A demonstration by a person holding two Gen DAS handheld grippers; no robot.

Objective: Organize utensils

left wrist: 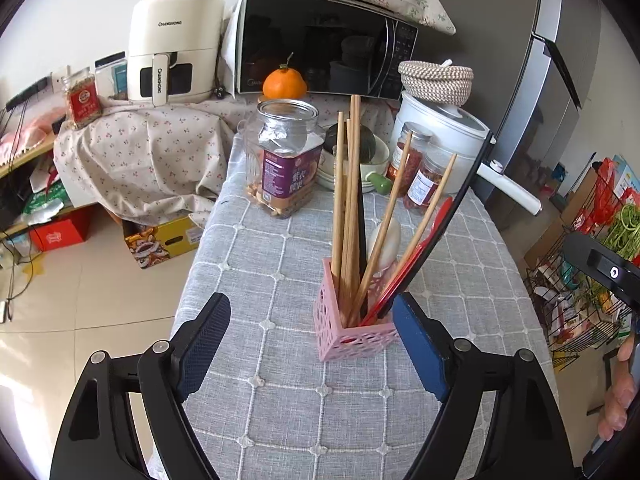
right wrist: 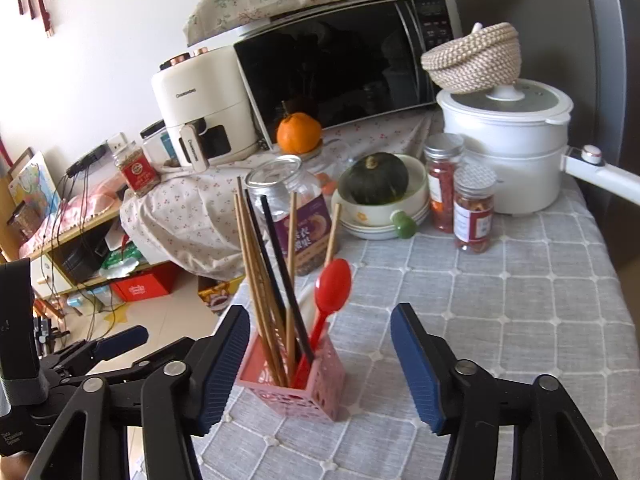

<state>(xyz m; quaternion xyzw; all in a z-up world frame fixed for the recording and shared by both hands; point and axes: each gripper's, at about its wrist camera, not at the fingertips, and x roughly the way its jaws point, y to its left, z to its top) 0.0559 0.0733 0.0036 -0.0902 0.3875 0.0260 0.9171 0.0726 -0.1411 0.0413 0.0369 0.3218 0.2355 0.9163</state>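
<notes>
Pink lattice holder (left wrist: 352, 332) upright on the cloth — chopsticks (left wrist: 347, 208), red spoon (right wrist: 331, 292) inside.

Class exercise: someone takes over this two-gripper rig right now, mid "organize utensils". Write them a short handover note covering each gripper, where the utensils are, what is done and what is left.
Left gripper: open, empty, just short of the pink holder.
Right gripper: open, empty, its jaws either side of the holder without pressing it.
Utensils: wooden chopsticks, black chopsticks and the red spoon all stand in the holder on the grey tablecloth.
Done: everything visible is in the holder.
Left: no loose utensils in view; probably just back both grippers away.
</notes>
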